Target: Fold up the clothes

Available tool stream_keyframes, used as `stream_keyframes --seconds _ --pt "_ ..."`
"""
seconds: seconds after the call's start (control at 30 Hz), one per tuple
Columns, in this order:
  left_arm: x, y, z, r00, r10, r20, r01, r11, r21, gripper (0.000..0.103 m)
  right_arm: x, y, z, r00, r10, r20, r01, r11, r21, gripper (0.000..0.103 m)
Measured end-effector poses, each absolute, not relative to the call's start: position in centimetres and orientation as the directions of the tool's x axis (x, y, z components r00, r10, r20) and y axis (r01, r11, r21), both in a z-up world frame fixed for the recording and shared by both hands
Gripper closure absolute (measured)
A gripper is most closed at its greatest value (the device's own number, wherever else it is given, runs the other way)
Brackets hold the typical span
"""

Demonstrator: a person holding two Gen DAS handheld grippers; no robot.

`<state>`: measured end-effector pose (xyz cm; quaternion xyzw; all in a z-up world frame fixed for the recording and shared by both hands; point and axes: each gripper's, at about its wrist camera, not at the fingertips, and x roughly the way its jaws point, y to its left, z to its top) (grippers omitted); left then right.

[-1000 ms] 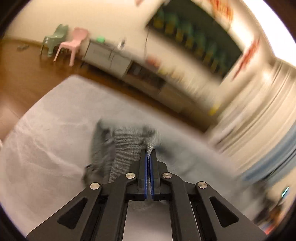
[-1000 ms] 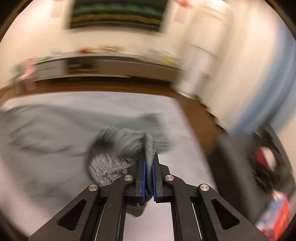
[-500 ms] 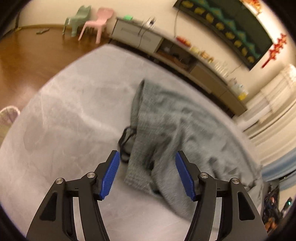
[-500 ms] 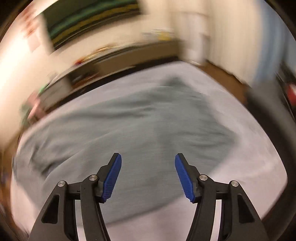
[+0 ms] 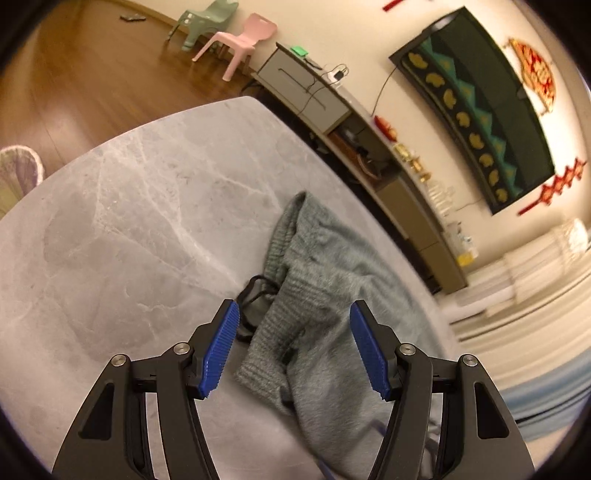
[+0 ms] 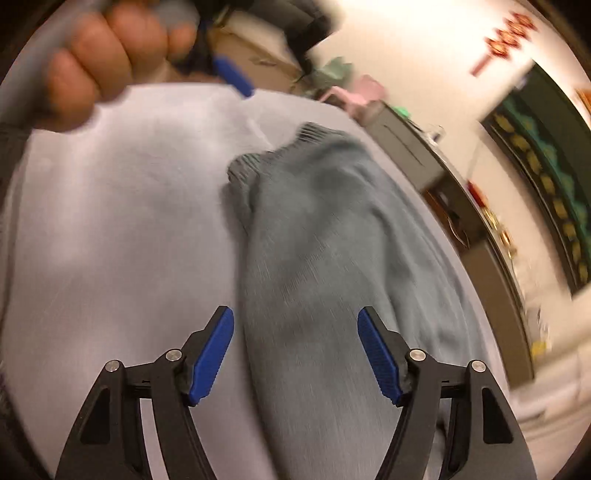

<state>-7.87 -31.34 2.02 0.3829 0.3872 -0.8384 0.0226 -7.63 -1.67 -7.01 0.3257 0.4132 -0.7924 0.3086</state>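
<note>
A grey-green knitted sweater [image 5: 332, 280] lies crumpled on the grey marble table [image 5: 129, 221]. Its ribbed hem points towards my left gripper [image 5: 294, 350], which hovers just above it, open, the blue pads [image 5: 219, 350] clear of the cloth. In the right wrist view the sweater [image 6: 325, 240] stretches away lengthwise, blurred by motion. My right gripper [image 6: 295, 358] hangs over its near part with the jaws closing; the cloth lies below them and the pads do not press on it. A hand [image 6: 107, 62] at the top left holds the other gripper.
A black cord [image 5: 255, 295] sticks out from under the sweater's left side. Beyond the table's far edge a long low cabinet [image 5: 369, 147] runs along the wall. A pink chair [image 5: 240, 40] and a green chair [image 5: 207, 18] stand on the wooden floor. A basket [image 5: 18, 170] sits at the left.
Both grippers were shut on the knit a second ago; both have let go and opened. The sweater now lies on the table. The right gripper swept fast across it and rolled.
</note>
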Motion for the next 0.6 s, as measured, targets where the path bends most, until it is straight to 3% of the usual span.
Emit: stream_keyframes --seconds 0.03,0.07,0.13,0.23,0.3,0.4,0.6 --pt "-7.8 -31.6 2.2 -0.711 0.265 -0.651 0.327 -0.695 -0.641 0.038 -9.3 -2.0 -7.3 -0.582 -0.201 -0.788 0.760 -0.479 -0.439 0.088" --pt "-7.8 -31.7 2.4 -0.716 0.267 -0.645 0.319 -0.696 -0.643 0.038 -11.0 -2.3 -7.7 -0.565 -0.182 -0.805 0.762 -0.490 -0.424 0.103" --pt "-7.9 -31.7 3.0 -0.722 0.267 -0.638 0.302 -0.708 -0.639 0.038 -15.3 -2.0 -7.1 -0.524 -0.177 -0.833 0.748 -0.564 -0.351 0.101" --pt "-8.2 -31.0 3.6 -0.726 0.274 -0.631 0.274 -0.726 -0.631 0.038 -23.7 3.8 -3.1 -0.440 -0.324 -0.838 0.579 -0.816 0.012 0.101" --pt "-8.7 -30.1 3.6 -0.716 0.284 -0.638 0.253 -0.746 -0.616 0.038 -27.5 7.4 -2.6 -0.417 -0.371 -0.830 0.450 -0.878 0.166 0.101" --pt "-9.5 -27.1 2.9 -0.654 0.296 -0.696 0.200 -0.820 -0.536 0.038 -30.4 10.3 -4.1 -0.404 -0.323 -0.856 0.332 -0.923 0.192 0.101" --pt "-10.8 -20.2 0.1 -0.537 0.314 -0.783 0.032 -0.920 -0.391 0.038 -31.0 12.6 -7.3 -0.389 -0.305 -0.869 0.296 -0.935 0.196 0.101"
